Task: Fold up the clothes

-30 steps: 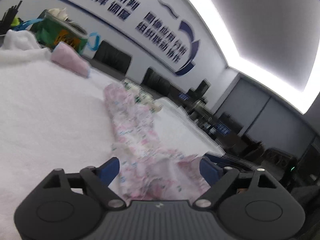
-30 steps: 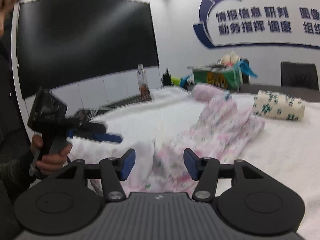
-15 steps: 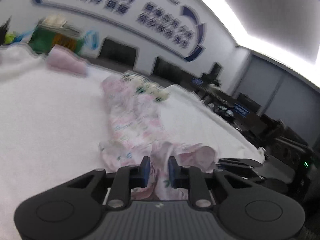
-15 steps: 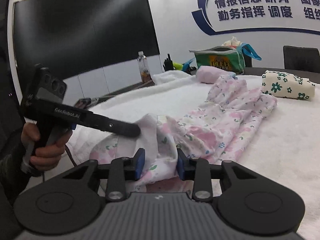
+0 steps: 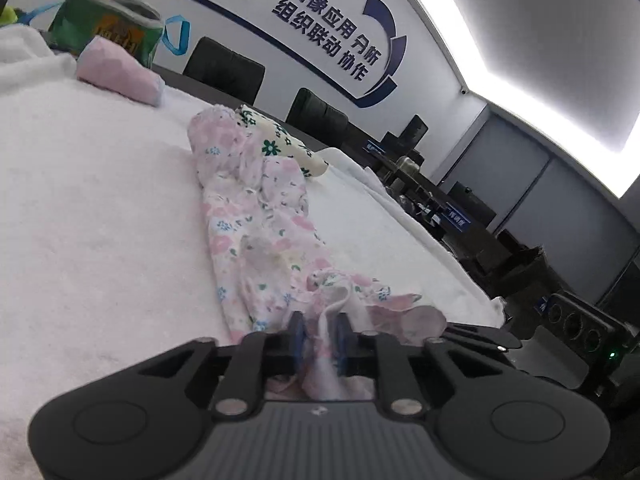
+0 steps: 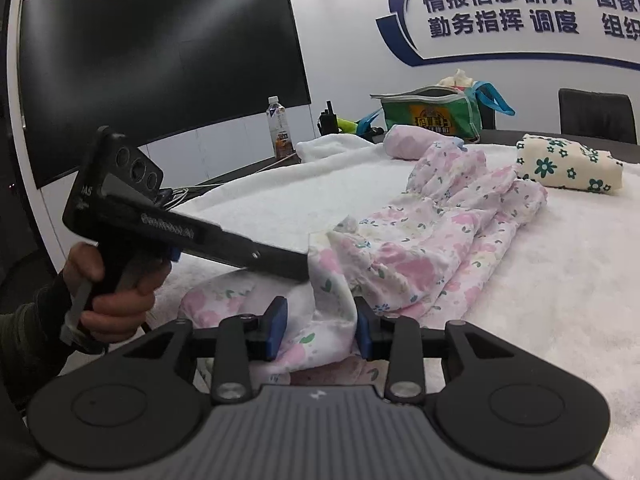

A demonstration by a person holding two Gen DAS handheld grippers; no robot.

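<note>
At hem: both jaws closed on garment (image 5: 256,216).

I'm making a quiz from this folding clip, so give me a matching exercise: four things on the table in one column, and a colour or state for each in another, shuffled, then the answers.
Things:
1. floral garment
2. folded cream cloth
3. bag
4. bottle

Descriptions:
A. green, with blue handles
B. upright, near the dark screen
C. near edge pinched by both the left gripper and the right gripper
D. dark green flowers, lying folded

Pairs: 1-C, 2-D, 3-A, 4-B
</note>
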